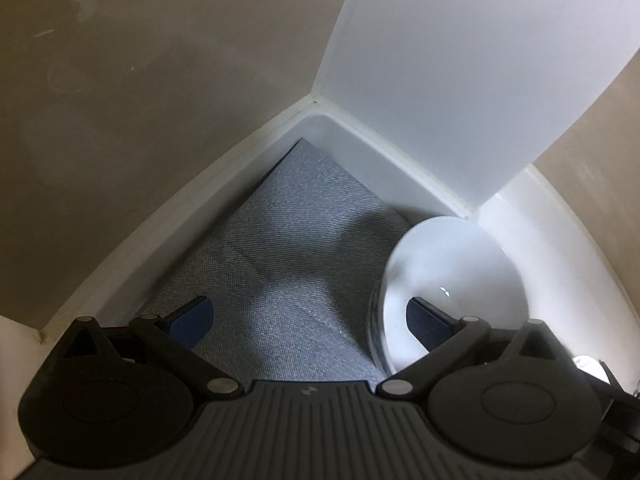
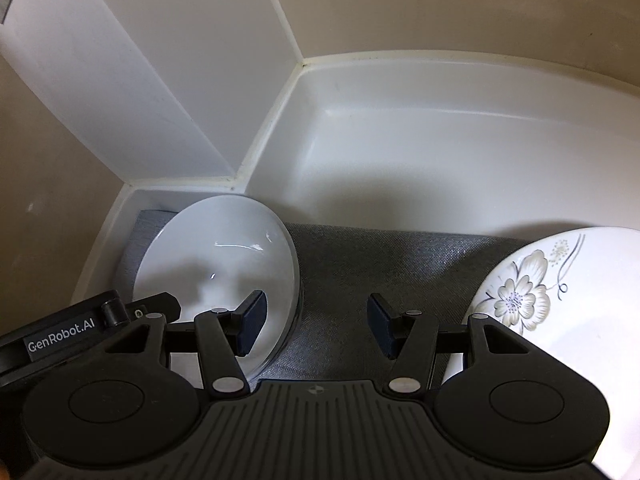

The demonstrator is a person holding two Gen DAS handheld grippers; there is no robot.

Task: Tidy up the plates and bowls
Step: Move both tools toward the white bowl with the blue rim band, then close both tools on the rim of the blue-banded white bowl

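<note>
A plain white bowl (image 1: 452, 276) stands on a grey mat (image 1: 280, 260) in the corner of a white counter. My left gripper (image 1: 310, 320) hangs open over the mat. Its right finger (image 1: 424, 320) is above the bowl's inside, and the bowl's left rim lies between the pads, untouched. The right wrist view has the same bowl (image 2: 216, 260) at the left and a white plate with a grey flower pattern (image 2: 560, 300) at the right. My right gripper (image 2: 316, 326) is open. Its left finger (image 2: 252, 324) is over the bowl's inside and its right finger is over the mat (image 2: 340, 280).
A raised white counter lip (image 2: 440, 120) runs behind the mat, below beige walls. A white square pillar (image 1: 460, 80) rises in the corner just behind the bowl. The left gripper's black casing (image 2: 80, 332) sits close to the bowl's left side in the right wrist view.
</note>
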